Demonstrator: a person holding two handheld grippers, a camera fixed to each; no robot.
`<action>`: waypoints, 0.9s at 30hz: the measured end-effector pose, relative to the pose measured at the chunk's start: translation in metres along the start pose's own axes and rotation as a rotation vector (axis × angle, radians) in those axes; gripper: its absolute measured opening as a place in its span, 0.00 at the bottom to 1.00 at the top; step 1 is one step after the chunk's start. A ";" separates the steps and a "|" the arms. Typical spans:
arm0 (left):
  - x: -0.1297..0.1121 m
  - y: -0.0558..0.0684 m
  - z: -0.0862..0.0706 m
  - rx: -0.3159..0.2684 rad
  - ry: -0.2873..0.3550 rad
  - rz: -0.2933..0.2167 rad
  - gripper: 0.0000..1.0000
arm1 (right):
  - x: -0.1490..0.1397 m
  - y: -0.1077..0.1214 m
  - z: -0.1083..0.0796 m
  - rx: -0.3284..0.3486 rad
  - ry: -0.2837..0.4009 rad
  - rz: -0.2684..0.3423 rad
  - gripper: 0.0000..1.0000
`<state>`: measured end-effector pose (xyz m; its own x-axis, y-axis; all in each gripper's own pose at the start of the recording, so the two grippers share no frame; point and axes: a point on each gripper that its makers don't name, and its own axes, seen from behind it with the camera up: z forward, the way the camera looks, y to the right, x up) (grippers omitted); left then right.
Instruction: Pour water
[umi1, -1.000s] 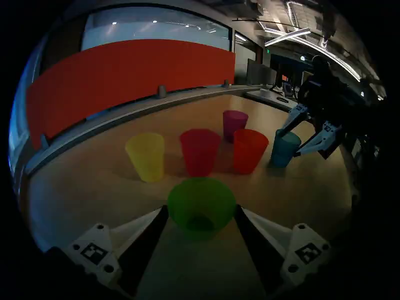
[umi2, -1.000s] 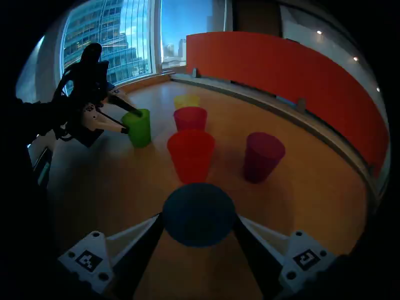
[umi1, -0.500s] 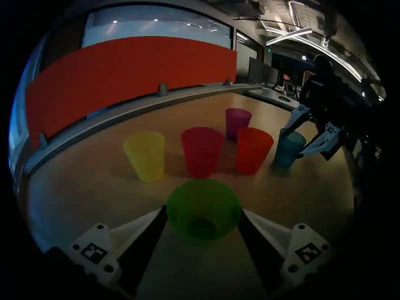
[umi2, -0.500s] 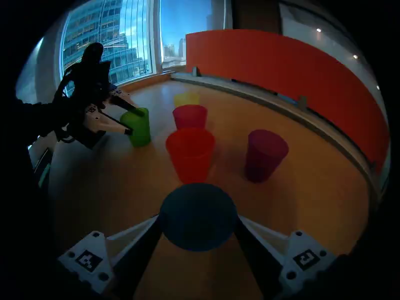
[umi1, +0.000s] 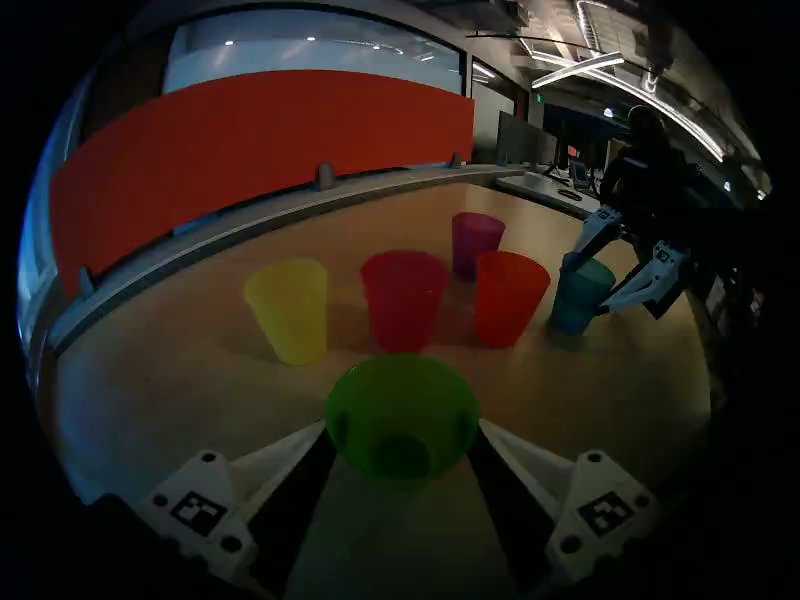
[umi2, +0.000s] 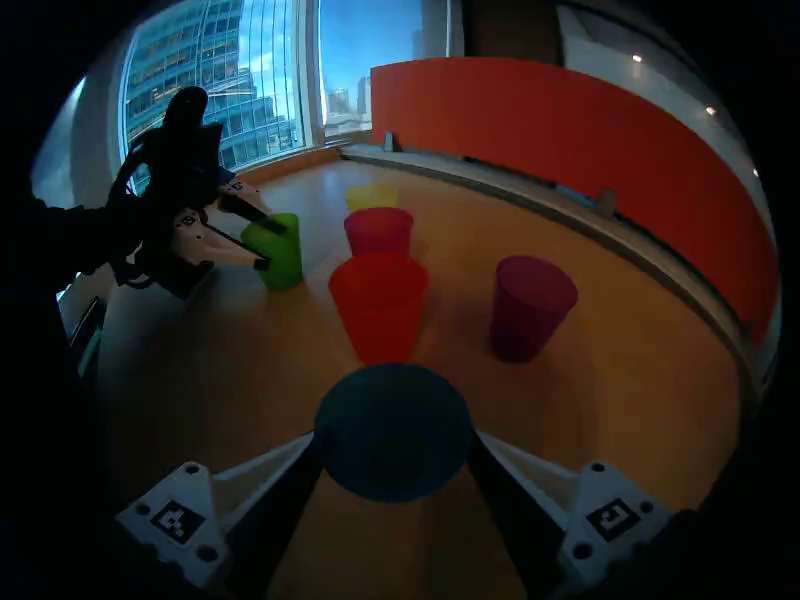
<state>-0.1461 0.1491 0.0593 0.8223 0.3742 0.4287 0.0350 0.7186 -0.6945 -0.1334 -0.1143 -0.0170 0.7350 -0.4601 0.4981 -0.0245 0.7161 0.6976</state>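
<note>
1. Lower middle of the left gripper view: the left hand-held gripper is clamped on a translucent green plastic cup. One white finger presses each side, and the cup's open mouth faces the camera.
2. Lower middle of the right gripper view: the right hand-held gripper is clamped the same way on a dark blue plastic cup.
3. Whether either held cup contains water, I cannot tell.
4. Beyond the green cup, across the middle of the left gripper view, three upright cups stand in a row on the wooden worktop. They are a yellow plastic cup at left, a crimson plastic cup in the centre and an orange-red plastic cup at right.
5. A purple plastic cup stands behind the gap between the crimson and orange-red ones.
6. Towards the right edge of that view, the blue cup sits between the far gripper's fingers, near the orange-red cup.
7. An orange wall panel runs behind the worktop's far edge, upper left.
</note>
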 end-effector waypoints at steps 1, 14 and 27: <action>0.000 0.000 0.000 0.000 0.000 0.000 0.85 | 0.000 0.000 0.000 0.000 -0.001 0.000 0.99; -0.001 0.000 -0.001 0.001 -0.001 0.000 0.85 | 0.002 -0.002 0.003 0.003 0.024 -0.006 0.89; 0.024 0.001 -0.018 0.004 0.059 -0.011 0.85 | 0.021 -0.001 -0.009 -0.019 0.070 0.008 0.89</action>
<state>-0.1159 0.1483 0.0588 0.8538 0.3312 0.4016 0.0423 0.7247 -0.6877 -0.1119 -0.1195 -0.0117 0.7806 -0.4168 0.4658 -0.0182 0.7298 0.6834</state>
